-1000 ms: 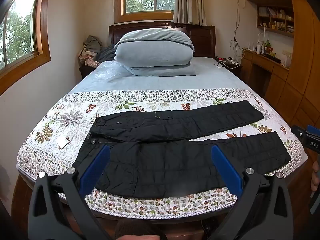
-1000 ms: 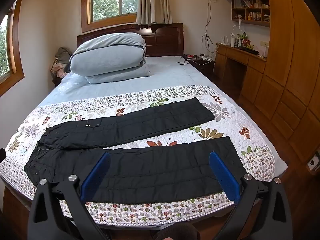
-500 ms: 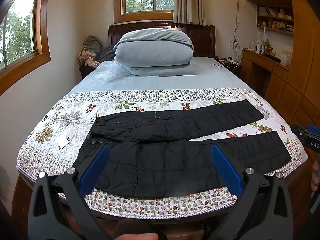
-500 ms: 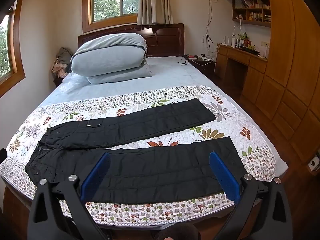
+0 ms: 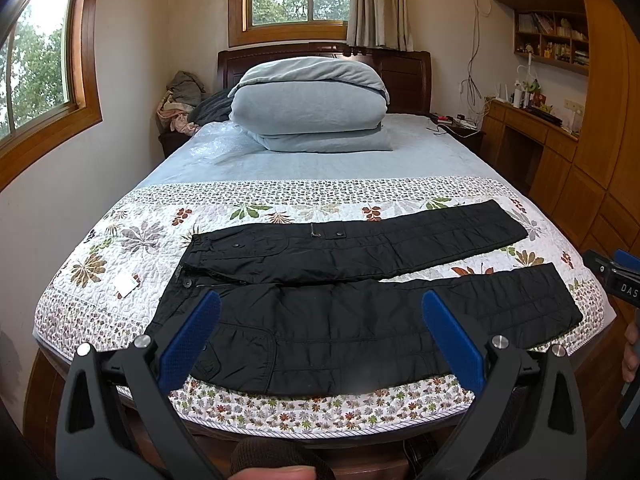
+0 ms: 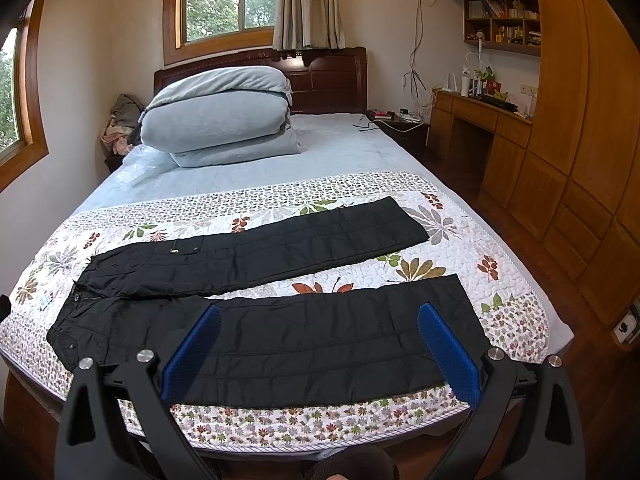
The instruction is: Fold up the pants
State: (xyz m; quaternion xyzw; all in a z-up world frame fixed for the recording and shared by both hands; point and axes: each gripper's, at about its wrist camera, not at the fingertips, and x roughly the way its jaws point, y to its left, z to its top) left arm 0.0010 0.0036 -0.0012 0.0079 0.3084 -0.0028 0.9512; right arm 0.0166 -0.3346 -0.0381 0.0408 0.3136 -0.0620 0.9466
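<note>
Black padded pants (image 5: 352,288) lie flat across the foot of the bed on a floral quilt (image 5: 120,240), waist at the left, both legs spread apart and pointing right. They also show in the right wrist view (image 6: 280,304). My left gripper (image 5: 320,312) is open and empty, held above the near leg close to the waist end. My right gripper (image 6: 320,320) is open and empty, held above the near leg toward the cuff end. Its tip shows at the right edge of the left wrist view (image 5: 616,276).
A folded blue duvet (image 5: 308,108) sits at the head of the bed. A small white tag (image 5: 128,285) lies on the quilt left of the waist. A wooden desk and cabinets (image 6: 520,140) line the right wall. The bed's wooden foot edge (image 5: 280,436) is just below the grippers.
Both views have shifted only slightly; the right gripper has risen a little. The pants have not moved and both grippers stay open.
</note>
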